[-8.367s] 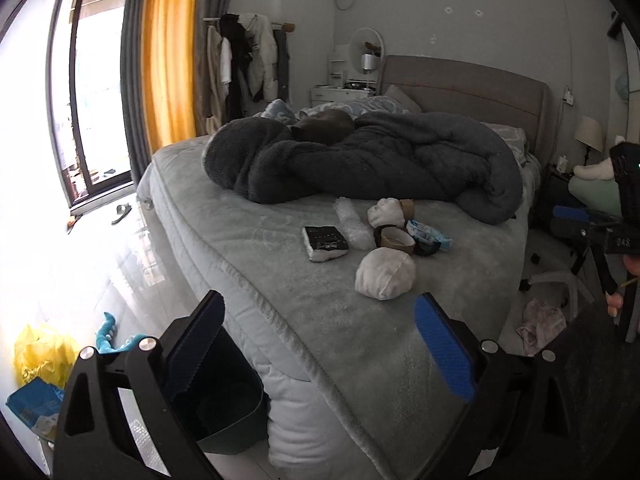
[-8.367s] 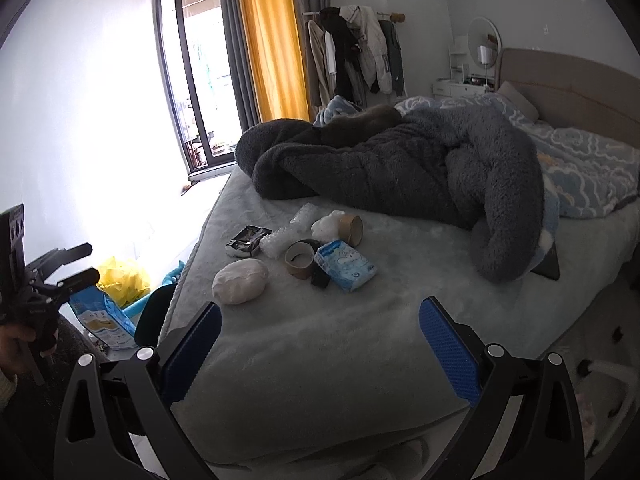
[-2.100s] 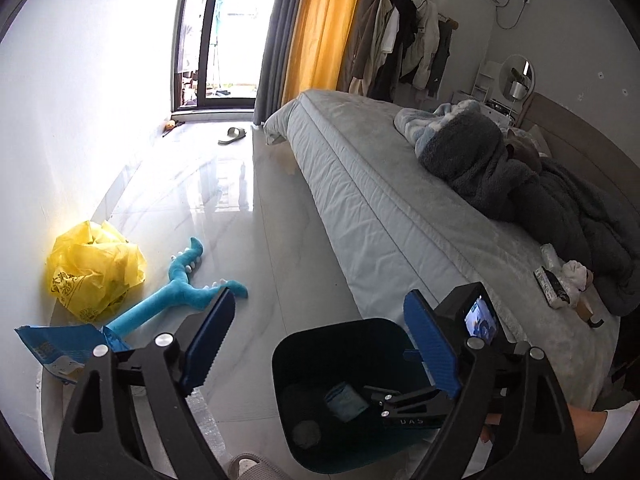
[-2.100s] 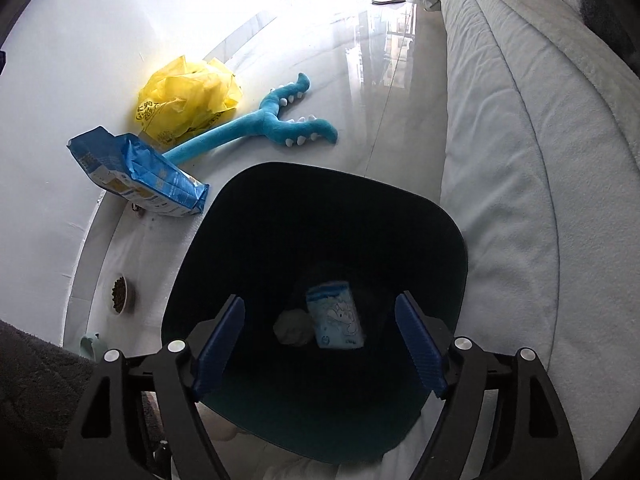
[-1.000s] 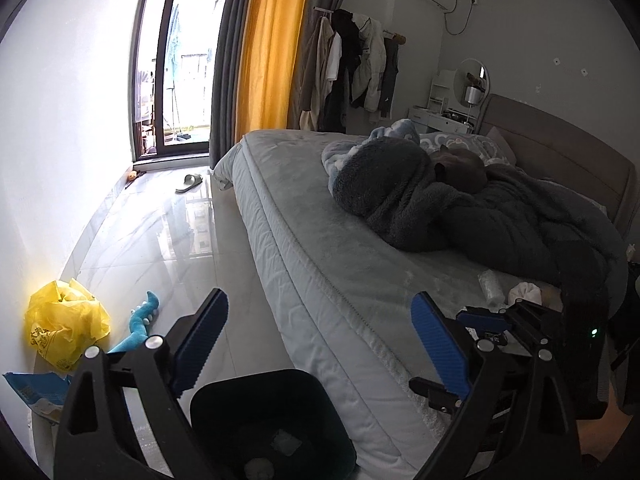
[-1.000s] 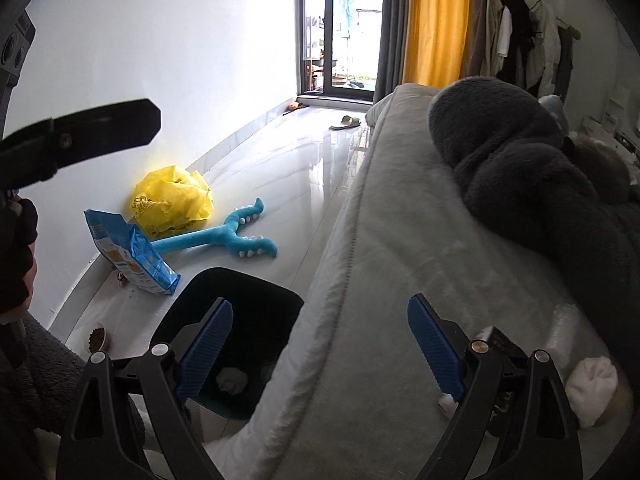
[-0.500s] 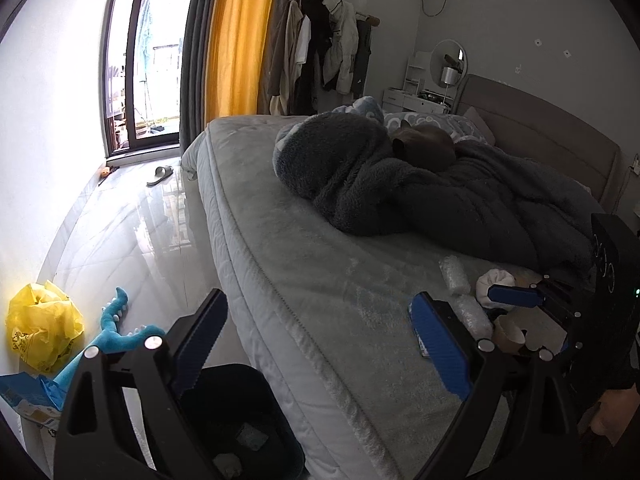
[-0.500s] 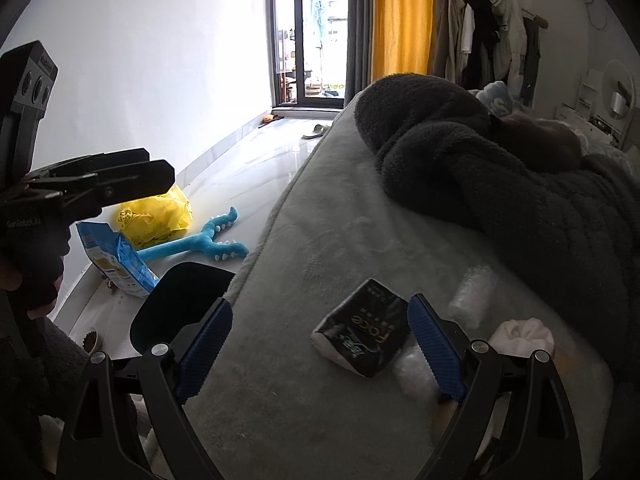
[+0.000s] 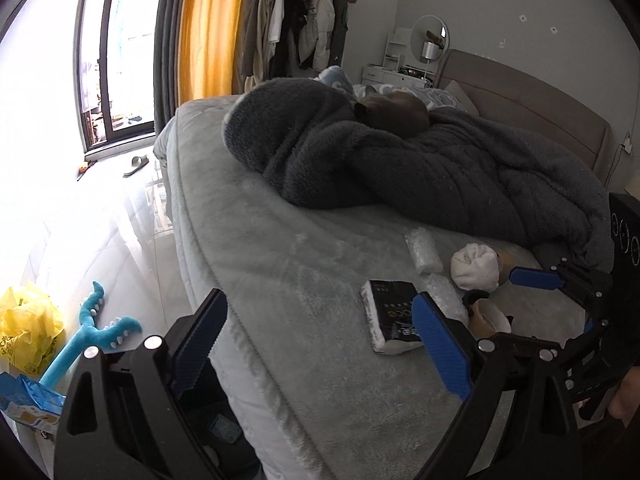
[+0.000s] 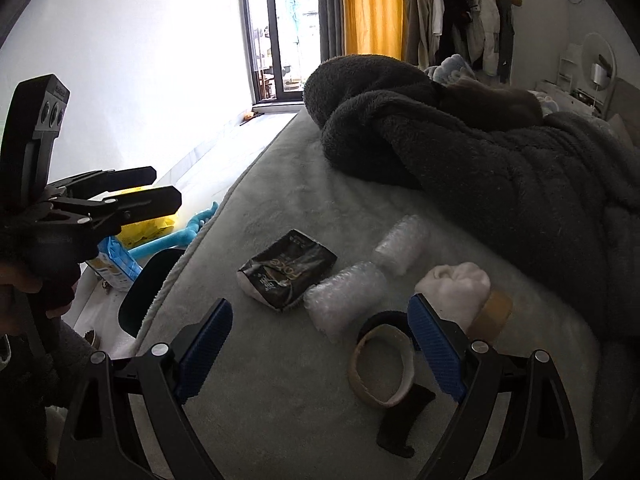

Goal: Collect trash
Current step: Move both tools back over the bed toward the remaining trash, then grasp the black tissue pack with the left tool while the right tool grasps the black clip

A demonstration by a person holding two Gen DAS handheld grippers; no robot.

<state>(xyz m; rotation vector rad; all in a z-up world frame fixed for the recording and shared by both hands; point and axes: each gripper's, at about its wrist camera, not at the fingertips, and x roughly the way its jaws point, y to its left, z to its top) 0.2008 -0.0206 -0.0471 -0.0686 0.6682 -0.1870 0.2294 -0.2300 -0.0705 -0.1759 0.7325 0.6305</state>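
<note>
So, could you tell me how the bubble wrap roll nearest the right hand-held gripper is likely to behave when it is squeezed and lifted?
The bubble wrap roll looks like loosely rolled air-cushion film, so it is probably very light and will squash between the pads. Being roughly cylindrical, it may roll on the bed if nudged sideways. Its end looks loose, so it could partly unroll when lifted.

We note the left gripper [image 9: 320, 344] held with its jaws wide apart and nothing between them, above the near edge of the bed [image 9: 320, 264]. On the bedcover lie a black tissue pack [image 9: 390, 314], two bubble-wrap rolls [image 9: 423, 249], a white wad [image 9: 475, 266] and a tape roll [image 9: 490, 318], grouped close together. The right gripper [image 9: 560, 300] hangs over this group with its jaws apart. A dark bin [image 9: 218, 428] stands on the floor against the bed, partly hidden behind the near finger.
</note>
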